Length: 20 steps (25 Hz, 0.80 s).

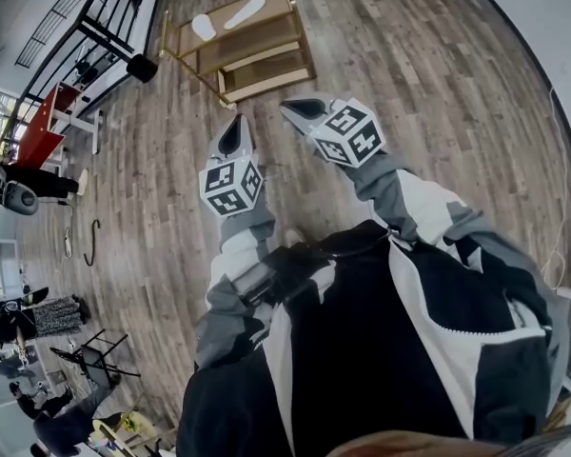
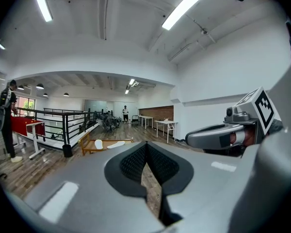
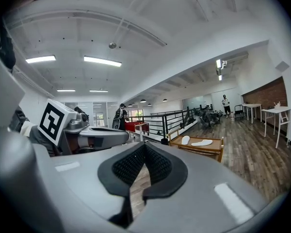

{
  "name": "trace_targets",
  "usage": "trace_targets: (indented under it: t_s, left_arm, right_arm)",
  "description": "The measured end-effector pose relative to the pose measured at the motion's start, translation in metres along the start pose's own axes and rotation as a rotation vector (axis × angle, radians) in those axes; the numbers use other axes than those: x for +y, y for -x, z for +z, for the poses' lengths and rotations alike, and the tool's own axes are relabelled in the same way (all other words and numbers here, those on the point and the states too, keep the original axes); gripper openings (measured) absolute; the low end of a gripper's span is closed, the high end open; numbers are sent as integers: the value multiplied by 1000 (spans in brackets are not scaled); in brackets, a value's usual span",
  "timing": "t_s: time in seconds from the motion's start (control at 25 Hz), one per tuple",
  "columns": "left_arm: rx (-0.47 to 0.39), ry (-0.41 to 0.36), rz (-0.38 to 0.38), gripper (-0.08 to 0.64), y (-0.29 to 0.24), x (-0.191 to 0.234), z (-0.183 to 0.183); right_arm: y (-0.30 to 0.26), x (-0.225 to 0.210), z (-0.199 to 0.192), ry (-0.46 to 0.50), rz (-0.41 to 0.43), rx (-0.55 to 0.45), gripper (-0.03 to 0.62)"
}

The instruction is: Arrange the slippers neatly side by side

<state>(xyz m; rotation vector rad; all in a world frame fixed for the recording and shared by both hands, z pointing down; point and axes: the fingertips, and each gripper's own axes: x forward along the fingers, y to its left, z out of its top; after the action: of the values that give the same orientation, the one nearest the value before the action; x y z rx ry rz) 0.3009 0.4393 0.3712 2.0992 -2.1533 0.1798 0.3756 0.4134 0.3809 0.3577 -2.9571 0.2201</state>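
Note:
Two white slippers lie apart on top of a low wooden shelf (image 1: 266,57), one (image 1: 203,27) at its left end and one (image 1: 245,11) angled beside it. The gripper views show them far ahead, as a rounder slipper (image 2: 98,143) (image 3: 185,140) and a longer one (image 2: 117,143) (image 3: 202,142). My left gripper (image 1: 235,122) (image 2: 146,148) and right gripper (image 1: 287,107) (image 3: 144,147) hover side by side over the wood floor, well short of the shelf. Both are shut with nothing between the jaws.
A black railing (image 2: 63,123) with a round black base (image 1: 142,68) runs left of the shelf. Beyond it stand a red desk (image 1: 40,131) and a person (image 2: 6,118). White tables (image 2: 162,126) line the far wall. A cable (image 1: 558,255) trails along the right wall.

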Motion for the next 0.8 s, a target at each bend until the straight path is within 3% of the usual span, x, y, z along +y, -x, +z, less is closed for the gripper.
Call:
trace_targets:
  t_s: [0.44, 0.8]
  left_arm:
    - [-32, -7, -101, 5, -51, 56, 9]
    - [-31, -20, -178, 5, -80, 141, 6]
  right_arm:
    - [-60, -22, 12, 7, -83, -7, 5]
    - [-146, -15, 21, -7, -120, 12, 5]
